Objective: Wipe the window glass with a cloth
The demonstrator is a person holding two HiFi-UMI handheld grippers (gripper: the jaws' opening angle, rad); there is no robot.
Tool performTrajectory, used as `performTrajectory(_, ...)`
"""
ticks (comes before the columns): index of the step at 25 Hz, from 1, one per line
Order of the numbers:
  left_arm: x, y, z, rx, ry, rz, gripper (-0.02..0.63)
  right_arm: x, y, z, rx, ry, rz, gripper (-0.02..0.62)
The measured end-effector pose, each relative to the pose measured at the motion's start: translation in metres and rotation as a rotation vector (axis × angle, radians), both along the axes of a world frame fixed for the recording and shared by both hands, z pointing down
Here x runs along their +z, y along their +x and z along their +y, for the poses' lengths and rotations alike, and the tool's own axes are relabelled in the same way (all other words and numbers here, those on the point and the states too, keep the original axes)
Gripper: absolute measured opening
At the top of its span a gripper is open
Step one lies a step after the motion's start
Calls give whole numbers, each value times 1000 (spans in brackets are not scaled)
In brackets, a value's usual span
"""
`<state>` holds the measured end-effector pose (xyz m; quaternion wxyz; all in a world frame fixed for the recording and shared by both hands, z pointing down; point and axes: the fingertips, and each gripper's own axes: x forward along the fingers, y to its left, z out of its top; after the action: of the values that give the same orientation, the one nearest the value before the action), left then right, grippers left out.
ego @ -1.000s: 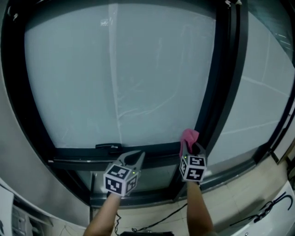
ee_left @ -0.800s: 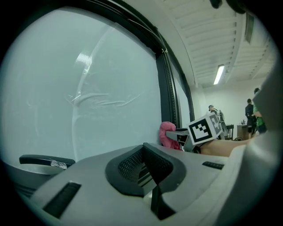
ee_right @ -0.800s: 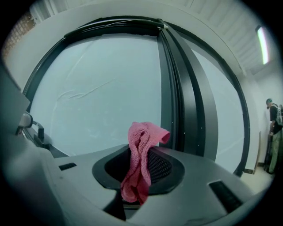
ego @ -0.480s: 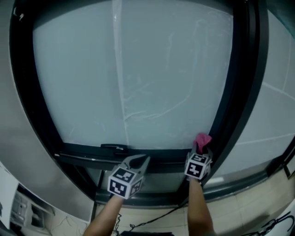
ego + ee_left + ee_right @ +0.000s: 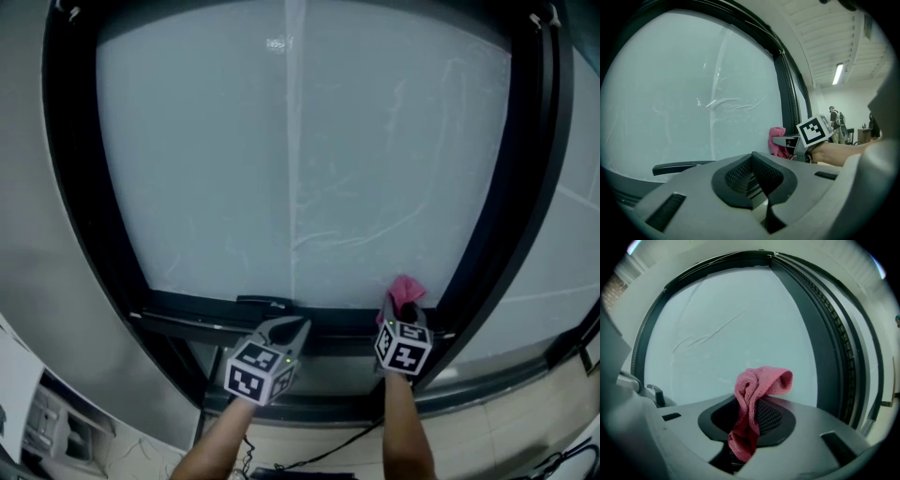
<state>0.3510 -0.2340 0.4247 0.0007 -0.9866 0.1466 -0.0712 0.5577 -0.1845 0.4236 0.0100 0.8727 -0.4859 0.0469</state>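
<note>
The pink cloth (image 5: 757,390) is clamped between the fingers of the right gripper (image 5: 751,420), bunched so that a folded wad stands out past the fingertips. Held this way, the soft wad rather than the hard fingers would meet the window glass (image 5: 300,159). The wad is carried low, ahead of the fingertips at the pane's bottom right corner, with the dark frame (image 5: 511,187) just to the right of the fingers, probably so that a stroke can be begun from an edge. Whether the cloth is already pressed against the glass cannot be told from these views. The left gripper (image 5: 286,328) is held off to the left, its fingers closed together on nothing, its tips just under the dark handle (image 5: 264,302) on the bottom rail. It appears to be parked clear of the wiping path.
</note>
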Motion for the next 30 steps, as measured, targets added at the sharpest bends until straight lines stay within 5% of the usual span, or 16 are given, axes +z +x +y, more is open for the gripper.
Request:
performTrajectory(5,-7,-41,-19,-28,15,16,8,-16,-58,-41,-99,85,-59,94)
performTrajectory(12,-16,-103,-49,-90,-5,58,8,-46,-137,-90,-223,101,2,94)
performTrajectory(22,-18,-191,-98,-210,-24,110,8,-76,-258,-157,-386,44,205,94)
performTrajectory(30,-5,-261,-136,-321,-48,106,8,-58,-339,-216,-498,-18,237,94)
